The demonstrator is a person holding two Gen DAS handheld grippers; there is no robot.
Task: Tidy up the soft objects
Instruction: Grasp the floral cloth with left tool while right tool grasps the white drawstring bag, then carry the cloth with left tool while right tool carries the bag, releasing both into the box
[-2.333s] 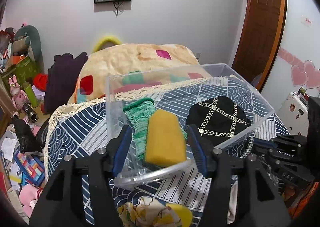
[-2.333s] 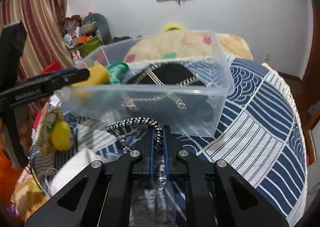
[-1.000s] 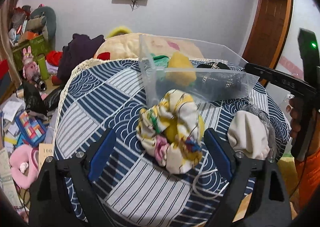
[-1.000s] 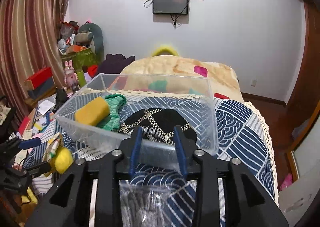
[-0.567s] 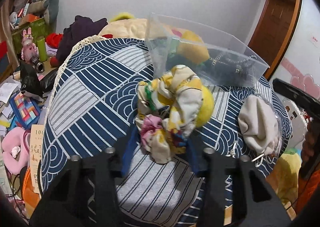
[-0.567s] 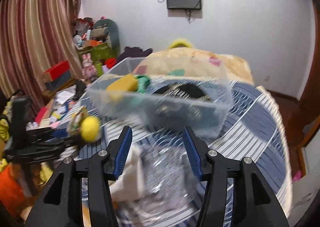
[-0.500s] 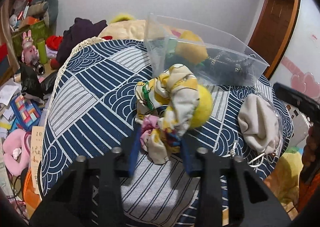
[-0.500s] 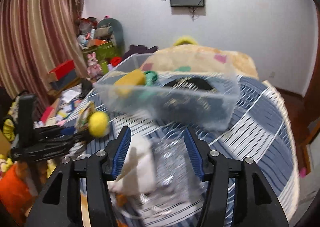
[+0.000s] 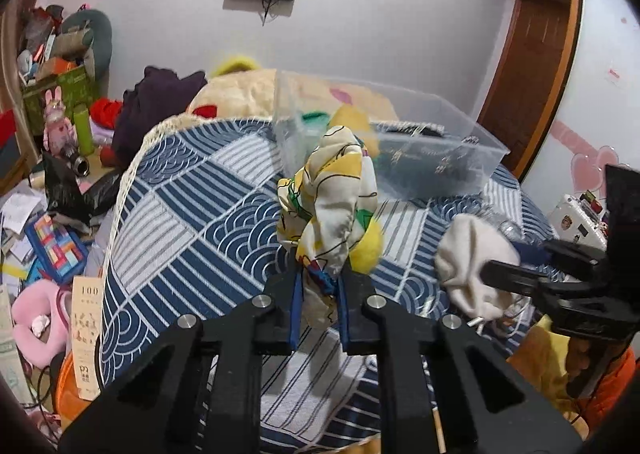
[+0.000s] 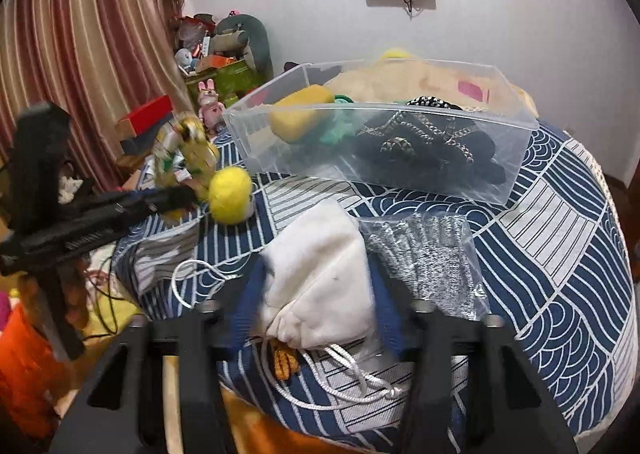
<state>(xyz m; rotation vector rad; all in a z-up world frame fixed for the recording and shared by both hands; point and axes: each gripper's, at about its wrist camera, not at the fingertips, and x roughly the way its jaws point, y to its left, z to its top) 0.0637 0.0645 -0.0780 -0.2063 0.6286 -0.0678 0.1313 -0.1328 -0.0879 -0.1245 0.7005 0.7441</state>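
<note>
My left gripper (image 9: 320, 286) is shut on a floral cloth bundle (image 9: 330, 194) with a yellow pompom (image 9: 370, 250), held above the blue patterned table (image 9: 192, 206). It also shows in the right wrist view (image 10: 188, 150). My right gripper (image 10: 316, 294) is open, its fingers on either side of a white drawstring pouch (image 10: 320, 274) lying near the table's front edge; the pouch also shows in the left wrist view (image 9: 468, 254). A clear plastic bin (image 10: 400, 170) holds a yellow sponge (image 10: 300, 114), a green knit piece (image 10: 340, 122) and a black chained item (image 10: 432, 138).
A clear bag of grey material (image 10: 432, 254) lies right of the pouch. A white cord (image 10: 352, 374) trails off the table's front edge. Floor clutter (image 9: 52, 238) lies to the left, a padded beige heap (image 9: 240, 90) behind the bin.
My left gripper closed on the floral bundle and raised it off the table. My right gripper left the bin, opened, and came down around the white pouch.
</note>
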